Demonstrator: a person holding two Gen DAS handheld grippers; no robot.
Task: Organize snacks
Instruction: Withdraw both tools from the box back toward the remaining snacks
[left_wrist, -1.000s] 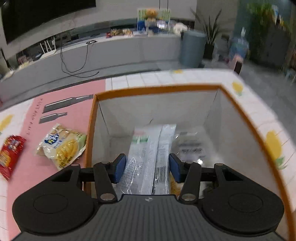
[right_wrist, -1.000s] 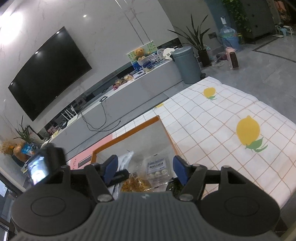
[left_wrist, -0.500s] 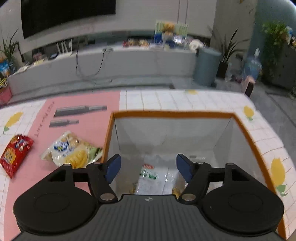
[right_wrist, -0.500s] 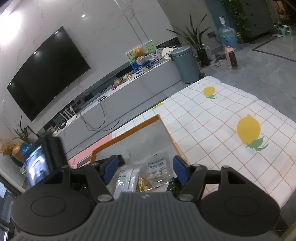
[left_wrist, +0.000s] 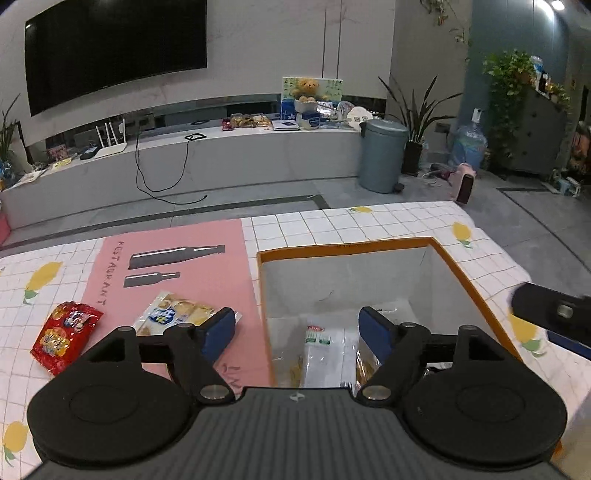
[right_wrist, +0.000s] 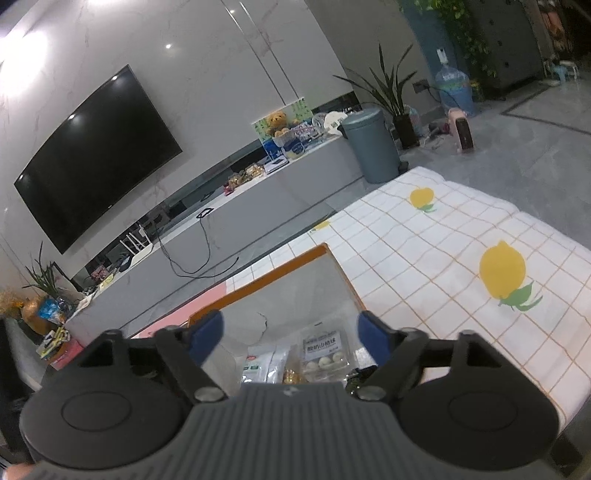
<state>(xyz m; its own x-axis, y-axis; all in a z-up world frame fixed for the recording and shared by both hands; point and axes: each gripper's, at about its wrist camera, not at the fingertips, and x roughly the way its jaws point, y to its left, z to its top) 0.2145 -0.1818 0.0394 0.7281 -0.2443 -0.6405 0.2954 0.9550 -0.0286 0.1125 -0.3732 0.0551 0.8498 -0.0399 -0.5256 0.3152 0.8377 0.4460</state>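
Observation:
An orange-rimmed box (left_wrist: 343, 248) with white walls stands on the table, holding several packets. A clear packet with a green label (left_wrist: 321, 354) lies in it below my left gripper (left_wrist: 297, 325), whose jaws are opening with nothing between them. On the pink mat to the left lie a yellow-and-blue snack bag (left_wrist: 173, 312) and a red packet (left_wrist: 66, 334). My right gripper (right_wrist: 290, 330) hovers over the box's near right side (right_wrist: 273, 273), its jaws opening and empty, above a packet of white balls (right_wrist: 325, 354). One of its fingers (left_wrist: 550, 308) shows at the left wrist view's right edge.
The pink mat (left_wrist: 207, 266) lies on a lemon-print tablecloth (right_wrist: 443, 258). The table's far edge runs just beyond the box. On the floor past it stand a grey bin (left_wrist: 382, 155) and a long TV bench (left_wrist: 221, 155).
My left gripper let go of the clear packet, which now lies in the box, then rose and drew back with jaws wide. The right gripper's jaws widened; it stayed in place.

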